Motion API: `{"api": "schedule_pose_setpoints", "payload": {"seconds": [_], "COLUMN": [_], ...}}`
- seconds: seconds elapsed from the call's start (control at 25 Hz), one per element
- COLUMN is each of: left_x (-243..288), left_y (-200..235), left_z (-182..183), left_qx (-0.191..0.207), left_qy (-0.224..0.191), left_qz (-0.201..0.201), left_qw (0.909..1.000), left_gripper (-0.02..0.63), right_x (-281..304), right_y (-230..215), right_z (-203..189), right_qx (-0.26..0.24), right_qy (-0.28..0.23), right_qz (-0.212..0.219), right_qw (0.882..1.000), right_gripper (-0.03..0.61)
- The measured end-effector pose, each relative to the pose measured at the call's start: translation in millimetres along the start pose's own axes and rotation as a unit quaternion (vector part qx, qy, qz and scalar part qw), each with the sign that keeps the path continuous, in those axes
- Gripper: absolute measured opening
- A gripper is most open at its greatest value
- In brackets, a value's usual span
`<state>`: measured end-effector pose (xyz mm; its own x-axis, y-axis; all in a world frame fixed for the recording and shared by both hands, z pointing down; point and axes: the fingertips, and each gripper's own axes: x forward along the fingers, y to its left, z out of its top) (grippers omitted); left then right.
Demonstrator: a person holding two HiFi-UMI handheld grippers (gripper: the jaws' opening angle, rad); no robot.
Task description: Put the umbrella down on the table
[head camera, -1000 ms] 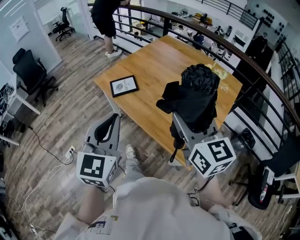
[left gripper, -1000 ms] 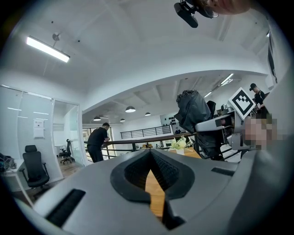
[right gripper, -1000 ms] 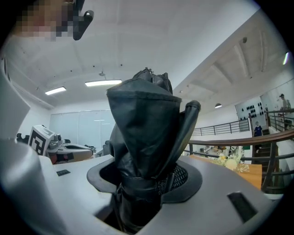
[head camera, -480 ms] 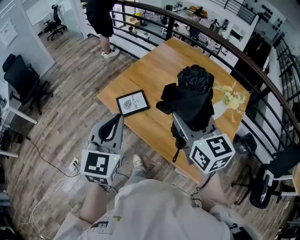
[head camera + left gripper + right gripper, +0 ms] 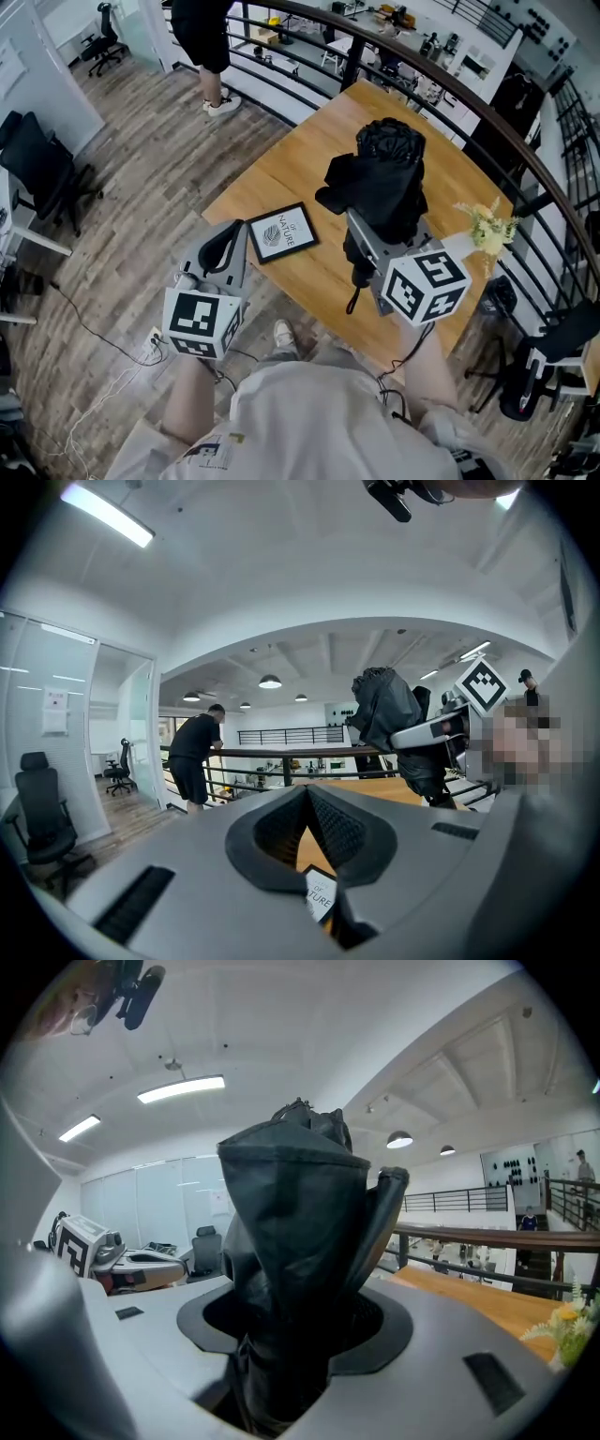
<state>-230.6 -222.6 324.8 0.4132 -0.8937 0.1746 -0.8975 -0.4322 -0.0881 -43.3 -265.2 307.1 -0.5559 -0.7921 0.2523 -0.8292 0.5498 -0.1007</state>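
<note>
Right tongs (image 5: 386,246) clenched on folded black umbrella (image 5: 384,178), which is carried in the air over the bench (image 5: 309,155); left tongs (image 5: 222,251) closed, empty, near framed picture (image 5: 281,232).

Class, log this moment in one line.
right gripper: shut on folded black fabric umbrella | left gripper: shut, empty | wooden table: umbrella not down

Both tongs had moved in toward the desk (image 5: 309,150). The left tongs (image 5: 225,246), earlier well short of the desk's near edge, reached that edge, just beside the framed picture (image 5: 281,232). The right tongs (image 5: 384,234) carried the umbrella (image 5: 380,183) farther in over the desk. The flowers (image 5: 489,228) emerged from behind the umbrella at the desk's right edge.
</note>
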Motion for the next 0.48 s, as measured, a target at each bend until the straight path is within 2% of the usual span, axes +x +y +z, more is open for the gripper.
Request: {"api": "schedule_pose_setpoints", "payload": {"seconds": [0.32,0.48], "left_x": [56.1,87.6], "left_y": [8.4,23.0], "left_z": [-4.6,-9.6], "left_qx": [0.002,-0.014], "left_qy": [0.018,0.03], "left_qz": [0.0,0.01], "left_qw": [0.9998,0.9994], "left_gripper": [0.017,0.017], "right_x": [57.6,90.9], "right_y": [-50.2,-78.0], "right_z": [-8.3,-15.0], "right_qx": [0.024,0.023], "right_qy": [0.035,0.056], "right_qz": [0.005,0.003], "right_qw": [0.999,0.998], "right_gripper": [0.255,0.255]}}
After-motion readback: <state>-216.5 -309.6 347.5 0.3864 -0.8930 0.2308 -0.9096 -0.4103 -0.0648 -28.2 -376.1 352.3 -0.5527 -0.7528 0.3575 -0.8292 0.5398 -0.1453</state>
